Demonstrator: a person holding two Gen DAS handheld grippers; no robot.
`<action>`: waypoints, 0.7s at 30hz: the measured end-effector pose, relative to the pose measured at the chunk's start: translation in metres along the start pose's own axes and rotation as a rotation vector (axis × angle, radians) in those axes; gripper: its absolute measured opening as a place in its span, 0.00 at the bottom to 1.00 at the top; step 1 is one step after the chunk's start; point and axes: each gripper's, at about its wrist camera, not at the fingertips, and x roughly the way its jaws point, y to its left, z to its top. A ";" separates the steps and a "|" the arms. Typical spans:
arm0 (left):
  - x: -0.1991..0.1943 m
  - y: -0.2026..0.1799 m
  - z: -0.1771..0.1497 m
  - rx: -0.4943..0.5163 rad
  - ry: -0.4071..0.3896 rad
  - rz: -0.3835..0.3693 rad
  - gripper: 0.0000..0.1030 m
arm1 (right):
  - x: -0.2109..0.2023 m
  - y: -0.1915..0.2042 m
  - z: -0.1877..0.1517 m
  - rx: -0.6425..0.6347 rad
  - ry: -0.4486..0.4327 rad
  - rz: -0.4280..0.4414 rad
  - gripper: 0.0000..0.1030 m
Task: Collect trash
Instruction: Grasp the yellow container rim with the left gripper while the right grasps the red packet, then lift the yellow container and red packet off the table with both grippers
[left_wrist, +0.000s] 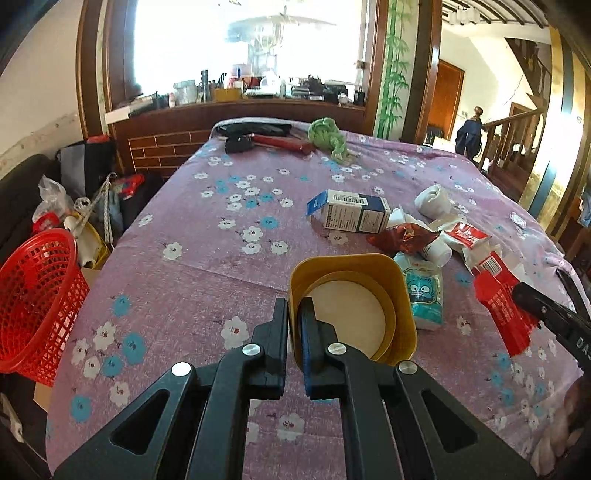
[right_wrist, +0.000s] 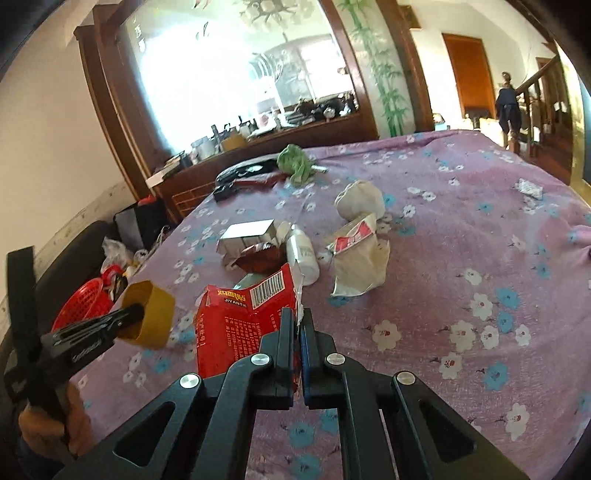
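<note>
My left gripper (left_wrist: 294, 317) is shut on the rim of a yellow cup (left_wrist: 369, 280), held above the purple flowered cloth; the cup also shows in the right wrist view (right_wrist: 155, 317). My right gripper (right_wrist: 297, 328) is shut on a flattened red carton (right_wrist: 236, 325), lifted off the cloth; the carton also shows in the left wrist view (left_wrist: 502, 306). A pile of trash lies beyond: a blue and white box (left_wrist: 351, 216), a dark red wrapper (left_wrist: 402, 238), a white bottle (right_wrist: 303, 254), a red and white packet (right_wrist: 358, 258), and a cartoon tissue pack (left_wrist: 424, 295).
A red mesh basket (left_wrist: 33, 306) stands off the left edge of the table, also in the right wrist view (right_wrist: 85, 302). A green cloth (left_wrist: 328, 138), a red tool and a black object lie at the far end. A white crumpled wad (right_wrist: 360, 199) lies past the pile.
</note>
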 end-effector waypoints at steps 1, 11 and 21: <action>-0.001 0.000 -0.001 -0.002 -0.009 0.004 0.06 | 0.000 0.000 0.000 -0.001 -0.002 -0.002 0.03; -0.004 -0.001 -0.010 0.005 -0.038 -0.004 0.06 | -0.002 0.000 0.000 -0.010 -0.022 -0.016 0.03; -0.006 0.001 -0.011 0.001 -0.042 -0.019 0.06 | -0.004 0.002 -0.002 -0.018 -0.029 -0.012 0.03</action>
